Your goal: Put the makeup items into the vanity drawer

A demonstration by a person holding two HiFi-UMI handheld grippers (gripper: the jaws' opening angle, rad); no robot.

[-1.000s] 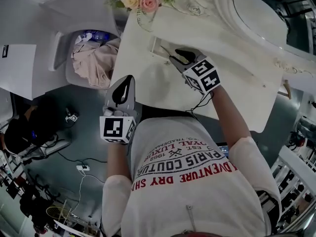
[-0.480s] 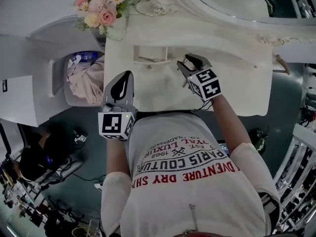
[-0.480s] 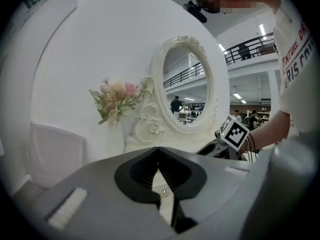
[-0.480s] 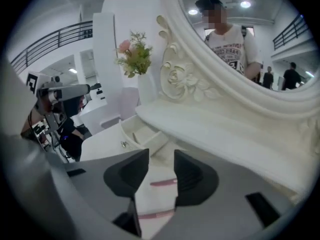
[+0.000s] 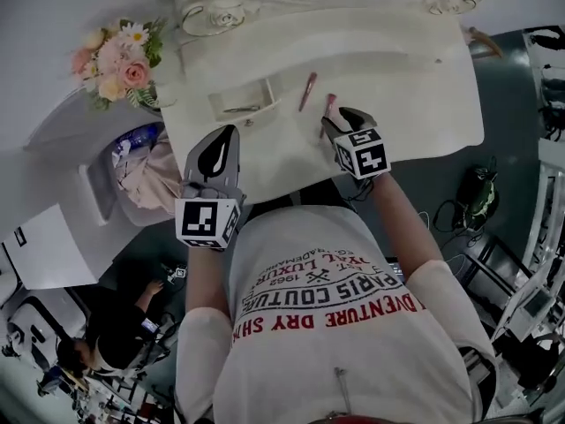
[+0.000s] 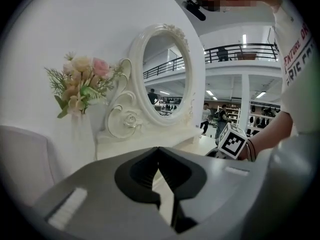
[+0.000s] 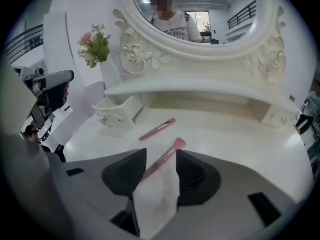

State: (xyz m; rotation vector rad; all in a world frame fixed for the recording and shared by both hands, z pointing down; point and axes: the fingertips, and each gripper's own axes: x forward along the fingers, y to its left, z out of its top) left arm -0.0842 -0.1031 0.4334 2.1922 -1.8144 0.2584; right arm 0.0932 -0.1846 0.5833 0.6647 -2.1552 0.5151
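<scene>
The right claw (image 7: 161, 170) is opening around a pink brush (image 7: 169, 153), probably light, stiff and slippery, best pinched mid-handle, while the left claw (image 6: 161, 174) is sitting pressed together.

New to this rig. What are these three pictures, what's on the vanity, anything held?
No robot: a person holds a two-jaw gripper in each hand. The head view looks steeply down from the person's head; the other two cameras ride on the grippers and look along their jaws. On the vanity lie a near brush and a far brush, both pink, beside an open drawer. The left gripper is shut and empty. The right gripper has its jaws opening around the near brush, which lies on the top unpinched.
</scene>
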